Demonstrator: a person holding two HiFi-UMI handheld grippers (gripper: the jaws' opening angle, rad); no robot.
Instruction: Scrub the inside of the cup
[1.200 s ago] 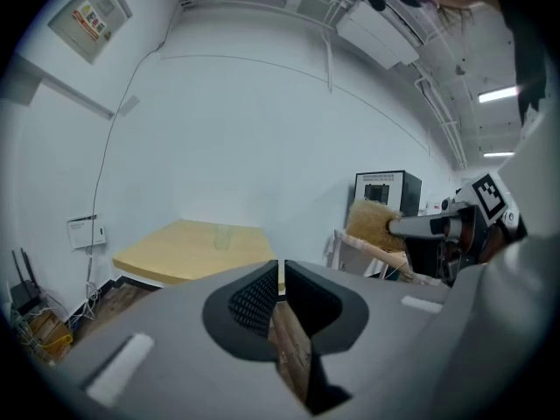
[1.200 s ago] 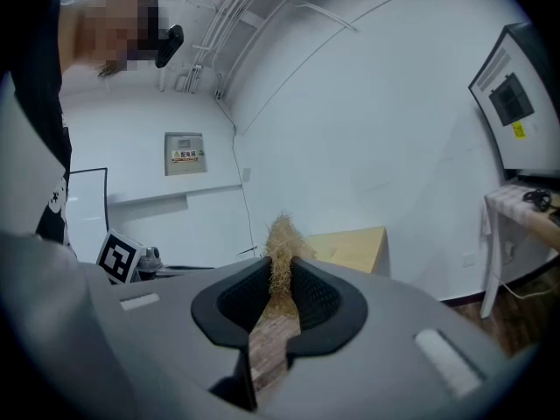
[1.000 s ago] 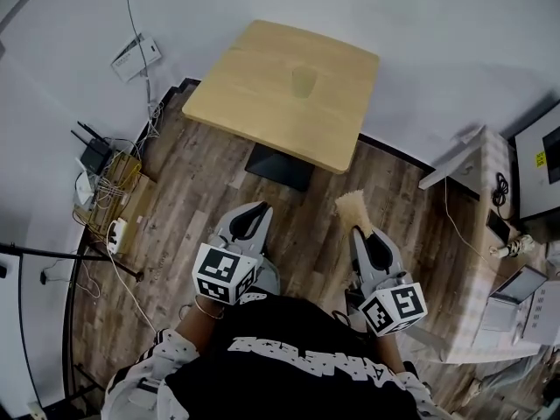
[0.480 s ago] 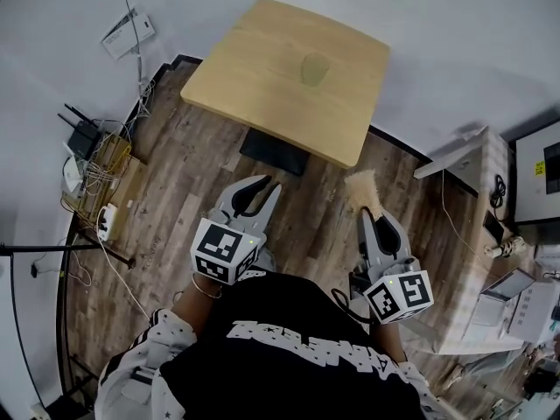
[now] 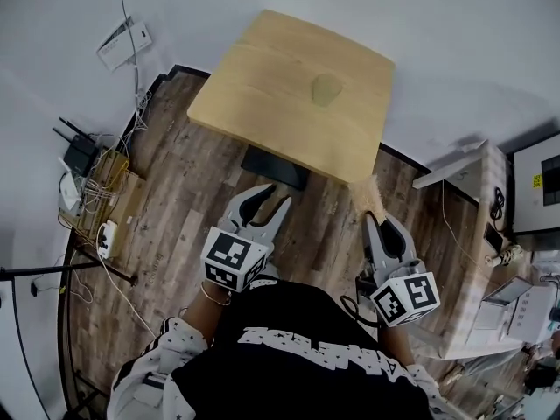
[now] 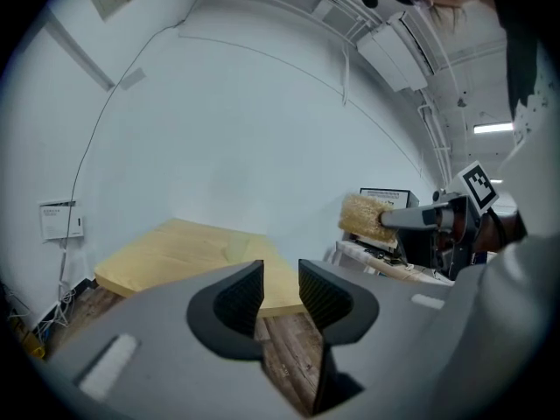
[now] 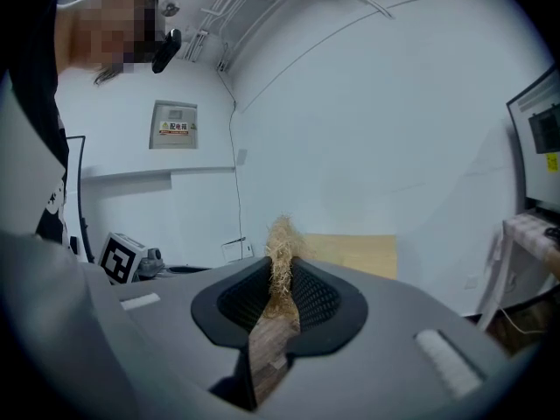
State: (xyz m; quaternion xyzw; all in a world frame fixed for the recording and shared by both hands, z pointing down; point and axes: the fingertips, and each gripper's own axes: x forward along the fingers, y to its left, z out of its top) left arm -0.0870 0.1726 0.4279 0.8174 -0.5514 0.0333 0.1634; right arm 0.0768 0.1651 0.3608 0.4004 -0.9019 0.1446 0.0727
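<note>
A wood-plank floor [image 5: 188, 191] spreads beneath both grippers and runs out ahead of them to the white wall. On it, ahead of both sets of jaws, stands a light wooden table [image 5: 280, 103] on a dark base [image 5: 273, 166]. The base lies just beyond the tips of the left gripper [image 5: 271, 198]. The tabletop's near corner sits just ahead of the right gripper [image 5: 379, 223]. Behind the grippers is the person in a black printed shirt [image 5: 306, 357], with a hand at each tool. A white desk [image 5: 477, 160] lies off to the outer side of the right gripper, and a tangle of cables [image 5: 96, 182] lies well out to the outer side of the left one. The left gripper's jaws stand a little apart with nothing between them, only floor and the table's edge showing through the gap; they have just been opening. The right gripper's jaws are pressed onto the brush [image 5: 367, 195], a tuft of pale straw-coloured fibres that sticks out forward past the tips. The cup [image 5: 326, 89], pale and see-through, stands on the tabletop well ahead of both grippers, between the lines along which they point and apart from either one
</note>
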